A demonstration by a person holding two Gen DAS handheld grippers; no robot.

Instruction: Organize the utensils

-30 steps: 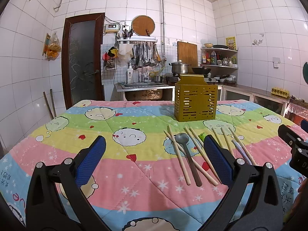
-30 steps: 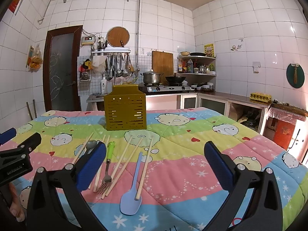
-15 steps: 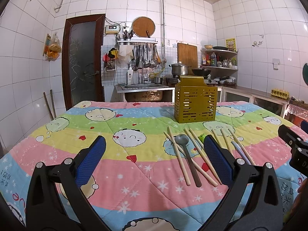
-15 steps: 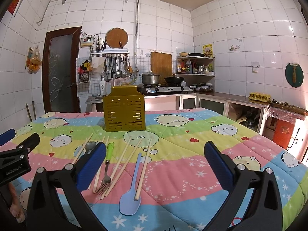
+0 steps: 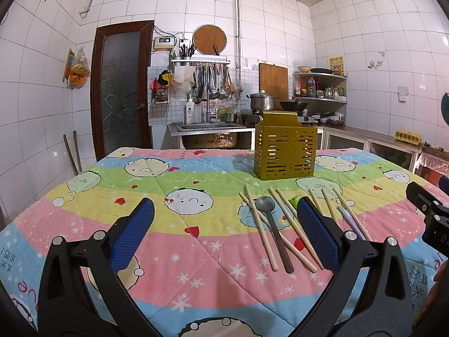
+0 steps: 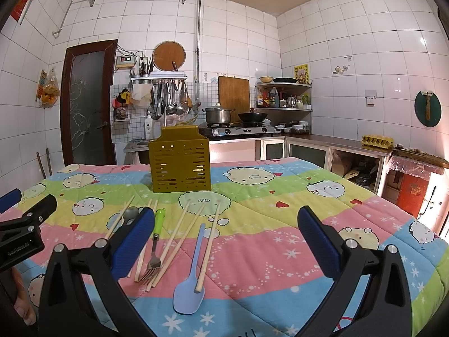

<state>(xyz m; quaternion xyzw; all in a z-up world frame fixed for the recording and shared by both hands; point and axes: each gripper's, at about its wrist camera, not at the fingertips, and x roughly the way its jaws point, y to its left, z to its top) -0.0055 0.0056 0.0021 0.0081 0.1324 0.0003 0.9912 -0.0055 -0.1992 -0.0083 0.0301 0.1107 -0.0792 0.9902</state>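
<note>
Your utensils lie loose on the quilt-covered table (image 6: 280,252), in a row in front of the yellow slotted holder (image 6: 181,163), which stands upright farther back, near the table's middle. From your right tool you see several wooden chopsticks (image 6: 179,241) fanned side by side, a fork with a green handle (image 6: 155,241) among them, and a light blue spoon (image 6: 190,278) whose bowl points toward you, with one chopstick lying across it. From your left tool the grey spoon (image 5: 273,230) lies between chopsticks (image 5: 259,230), its bowl toward the holder.

Your left gripper (image 5: 224,233) is spread wide with nothing between its blue pads, hovering above the quilt well to the left of the row. Your right gripper (image 6: 226,241) is spread just as wide and empty, to the right of the utensils.

Some things you cannot see fully. In the left view the right blue pad (image 5: 317,233) covers most of the fork, leaving only a green tip, and most of the blue spoon. In the right view the left pad (image 6: 134,241) hides the grey spoon's handle and the near ends of two chopsticks. The inside of the holder is not visible from either side. Each tool shows only partly at the edge of the other's view.

Compared with a second ago, almost nothing has changed: the utensils and holder sit where they were, both grippers remain wide apart, and the views have shifted only very slightly.
</note>
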